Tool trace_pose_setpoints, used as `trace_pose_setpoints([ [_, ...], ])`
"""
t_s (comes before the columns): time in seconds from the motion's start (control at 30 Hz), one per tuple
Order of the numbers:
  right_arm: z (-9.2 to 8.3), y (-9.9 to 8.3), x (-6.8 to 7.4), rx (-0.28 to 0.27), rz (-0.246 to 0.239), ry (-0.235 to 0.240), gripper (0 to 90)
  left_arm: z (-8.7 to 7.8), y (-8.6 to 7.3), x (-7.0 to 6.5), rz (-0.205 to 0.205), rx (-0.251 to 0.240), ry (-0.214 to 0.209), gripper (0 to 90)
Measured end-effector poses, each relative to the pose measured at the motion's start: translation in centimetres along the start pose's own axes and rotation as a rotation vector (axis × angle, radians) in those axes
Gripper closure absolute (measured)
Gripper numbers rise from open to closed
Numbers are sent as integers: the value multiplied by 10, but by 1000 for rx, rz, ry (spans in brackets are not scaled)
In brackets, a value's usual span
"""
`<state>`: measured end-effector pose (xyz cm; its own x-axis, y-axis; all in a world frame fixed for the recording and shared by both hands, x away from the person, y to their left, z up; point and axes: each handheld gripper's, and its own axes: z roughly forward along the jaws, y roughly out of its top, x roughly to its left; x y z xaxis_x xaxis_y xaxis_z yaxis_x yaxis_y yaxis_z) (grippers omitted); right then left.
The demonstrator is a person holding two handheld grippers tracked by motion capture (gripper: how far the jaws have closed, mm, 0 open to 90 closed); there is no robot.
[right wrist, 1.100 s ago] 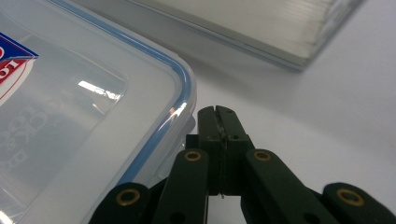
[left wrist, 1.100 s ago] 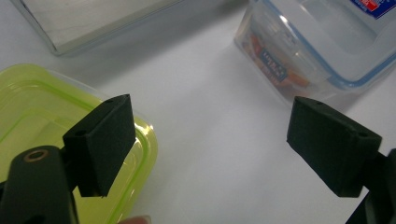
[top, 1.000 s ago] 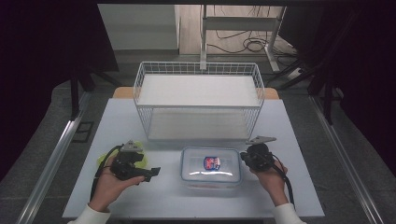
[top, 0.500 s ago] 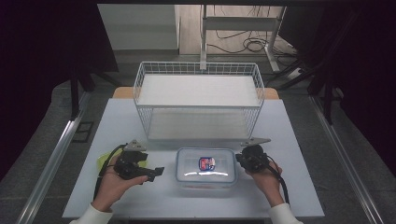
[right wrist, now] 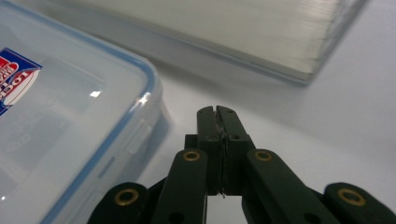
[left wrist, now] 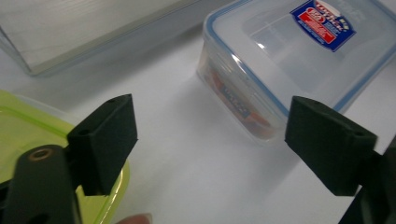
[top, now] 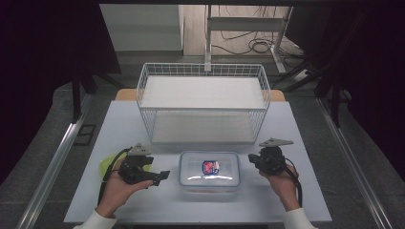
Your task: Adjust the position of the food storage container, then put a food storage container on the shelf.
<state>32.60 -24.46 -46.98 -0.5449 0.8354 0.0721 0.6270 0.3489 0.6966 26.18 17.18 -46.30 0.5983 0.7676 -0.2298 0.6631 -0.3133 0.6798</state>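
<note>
while the clear lidded container [top: 209,171] sits on the table [top: 315,143] between both tools, in front of the wire basket [top: 203,102], nothing is gripped yet: the left gripper [left wrist: 210,140] gapes wide beside it, the right gripper [right wrist: 218,114] is pinched together on nothing.

The clear box [left wrist: 299,60] carries a red, white and blue sticker [left wrist: 322,23] on its lid; in the right gripper view the letters "LOCK" [right wrist: 16,77] can partly be made out on it, the smaller print too blurred to read
</note>
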Motion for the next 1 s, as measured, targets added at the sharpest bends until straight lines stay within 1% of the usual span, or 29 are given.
trace_pose_setpoints([
  [0.03,-5,-4,-4,-13,23,13,848,1,0,1,-13,-8,-2,181],
  [0.07,-7,-5,-6,-21,27,17,817,1,0,1,-13,-8,-2,184],
  [0.13,-11,-10,-8,-39,33,15,695,2,1,0,-19,-10,-5,184],
  [0.17,-11,-10,-8,-39,33,15,695,4,1,-1,-20,-7,-6,184],
  [0.2,-15,-14,-10,-47,51,28,630,4,1,-1,-18,-4,-8,184],
  [0.23,-15,-14,-10,-47,51,28,551,5,1,-2,-17,-4,-7,184],
  [0.27,-16,-15,-11,-52,62,35,497,5,2,-2,-18,-8,-4,183],
  [0.3,-19,-16,-13,-61,90,53,447,5,2,-2,-22,-9,-3,183],
  [0.33,-21,-17,-14,-64,105,70,406,5,2,-2,-29,-11,-3,183],
  [0.37,-22,-17,-14,-64,111,83,364,5,2,-1,-37,-13,-6,183],
  [0.4,-23,-17,-13,-66,111,111,315,5,2,-1,-45,-14,-5,172],
  [0.43,-23,-17,-13,-66,111,111,315,4,2,-1,-54,-20,-6,172],
  [0.47,-23,-17,-12,-66,112,136,292,4,3,-1,-68,-23,-14,164],
  [0.5,-23,-17,-8,-62,110,183,272,5,3,-1,-86,-26,-30,148],
  [0.53,-23,-17,-8,-62,110,183,272,5,3,-1,-86,-26,-30,143],
  [0.57,-21,-16,-4,-57,102,205,270,5,3,-1,-94,-26,-39,137],
  [0.6,-21,-15,-2,-59,105,218,265,6,4,-1,-99,-24,-43,131],
  [0.63,-21,-15,-2,-59,105,218,265,8,4,-2,-98,-20,-41,131],
  [0.67,-20,-15,0,-58,109,229,253,10,4,-3,-93,-15,-27,125],
  [0.7,-19,-14,2,-58,111,237,244,11,4,-5,-94,-15,-24,117],
  [0.77,-18,-14,4,-56,105,240,231,15,5,-7,-99,-9,-43,103],
  [0.87,-17,-14,4,-50,101,247,227,22,7,-10,-105,0,-57,90],
  [0.97,-17,-14,4,-50,106,248,222,29,8,-11,-130,8,-115,87],
  [1.0,-17,-14,4,-52,108,249,221,31,9,-12,-136,10,-124,87],
])
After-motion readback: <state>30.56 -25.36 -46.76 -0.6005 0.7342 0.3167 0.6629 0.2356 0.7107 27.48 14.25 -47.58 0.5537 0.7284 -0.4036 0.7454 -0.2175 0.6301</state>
